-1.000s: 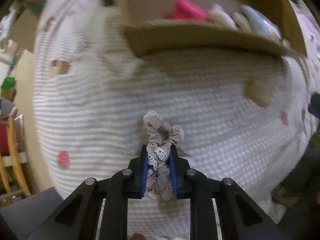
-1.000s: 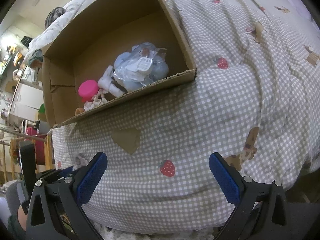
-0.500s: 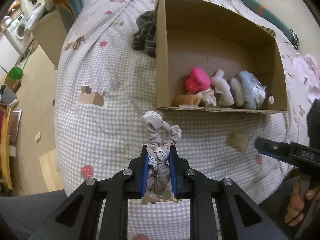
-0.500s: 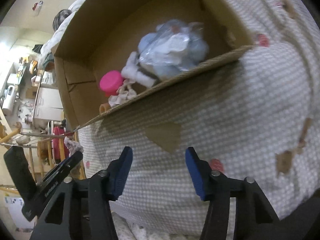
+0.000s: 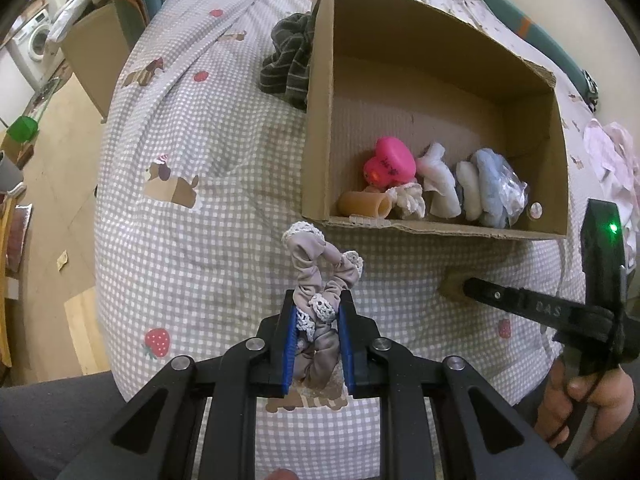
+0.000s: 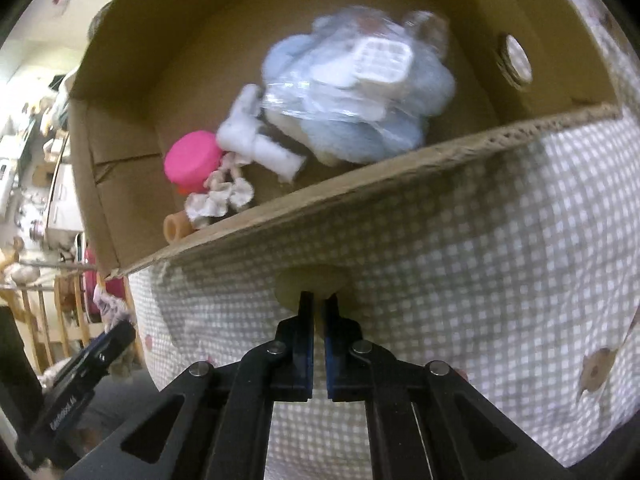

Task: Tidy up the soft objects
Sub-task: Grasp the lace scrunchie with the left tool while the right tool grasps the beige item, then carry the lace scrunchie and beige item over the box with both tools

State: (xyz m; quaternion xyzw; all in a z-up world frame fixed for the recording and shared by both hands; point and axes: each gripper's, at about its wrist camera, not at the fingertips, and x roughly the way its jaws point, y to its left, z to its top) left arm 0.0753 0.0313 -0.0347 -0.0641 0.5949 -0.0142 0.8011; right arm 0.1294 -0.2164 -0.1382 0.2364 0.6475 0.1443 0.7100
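My left gripper [image 5: 318,308] is shut on a grey-beige scrunchie with lace trim [image 5: 316,264] and holds it above the checked bedspread [image 5: 208,264], short of the cardboard box [image 5: 400,226]. Inside the box lie a pink heart-shaped toy [image 5: 390,164], a tan tube [image 5: 362,204], white soft pieces and a blue fluffy item in plastic [image 6: 352,92]. My right gripper [image 6: 318,300] has its jaws closed at the near edge of a flat tan soft piece [image 6: 316,282] on the bedspread, just in front of the box's front wall [image 6: 360,188]. A beige strip shows between its pads.
A dark striped cloth [image 5: 288,64] lies against the box's left side. Another cardboard box [image 5: 92,48] stands at the far left of the bed. Pink fabric [image 5: 612,152] lies to the right. The floor [image 5: 52,184] drops off left. A hand [image 5: 588,412] holds the right gripper.
The right jaws went from wide open to closed while that gripper moved in on the tan piece. The left gripper rose from the bedspread with the scrunchie.
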